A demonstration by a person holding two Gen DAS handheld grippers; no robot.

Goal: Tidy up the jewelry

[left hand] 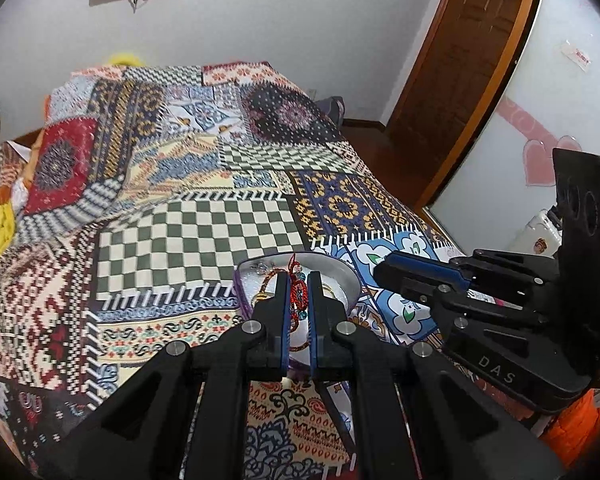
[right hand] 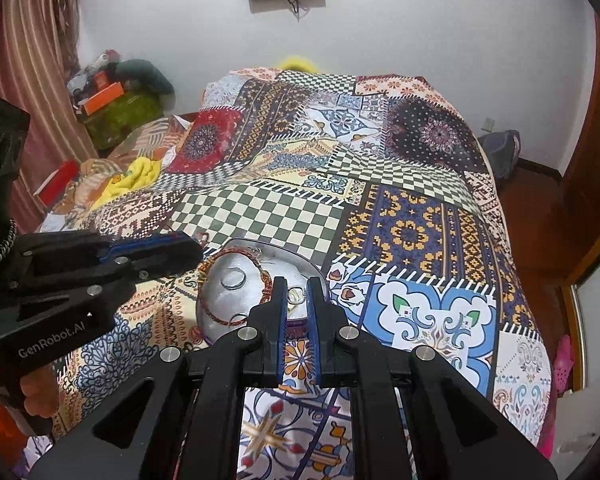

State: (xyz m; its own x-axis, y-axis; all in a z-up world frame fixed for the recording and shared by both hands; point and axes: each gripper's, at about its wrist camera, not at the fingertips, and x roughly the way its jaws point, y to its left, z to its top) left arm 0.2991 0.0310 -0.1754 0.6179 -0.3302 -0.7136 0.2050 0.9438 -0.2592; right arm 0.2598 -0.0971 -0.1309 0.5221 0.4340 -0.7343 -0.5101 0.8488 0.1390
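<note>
1. Round silver bowl [right hand: 220, 292] resting on the patchwork bedspread [right hand: 260, 216], at about 7 o'clock from the middle of the right wrist view and around 6 o'clock in the left wrist view.
2. Inside the bowl: a plain silver ring [right hand: 234, 278] lying flat near the centre, and a braided red-brown cord [right hand: 266, 282] looping round from 2 o'clock to 7 o'clock of the bowl's floor. More small metal loops at its 5 o'clock edge, too small to name.
3. Left gripper [left hand: 298, 276] poised over the bowl, jaws drawn in to a narrow slot and clamped on a red beaded bracelet [left hand: 299, 296].
4. Bracelet's long axis running along the slot, 12 o'clock to 6 o'clock in the left wrist view. Red tuft end pointing to 12 o'clock, just past the fingertips. Beaded middle squeezed between the blue pads [left hand: 286, 312], with a thin cord trailing out at 6 o'clock.
5. Right gripper [right hand: 296, 282] at the bowl's 3 o'clock rim, jaws closed down as far as the left pair.
6. Small ring [right hand: 296, 294] visible in that slot; pinched or merely lying in the bowl behind, impossible to tell.
</note>
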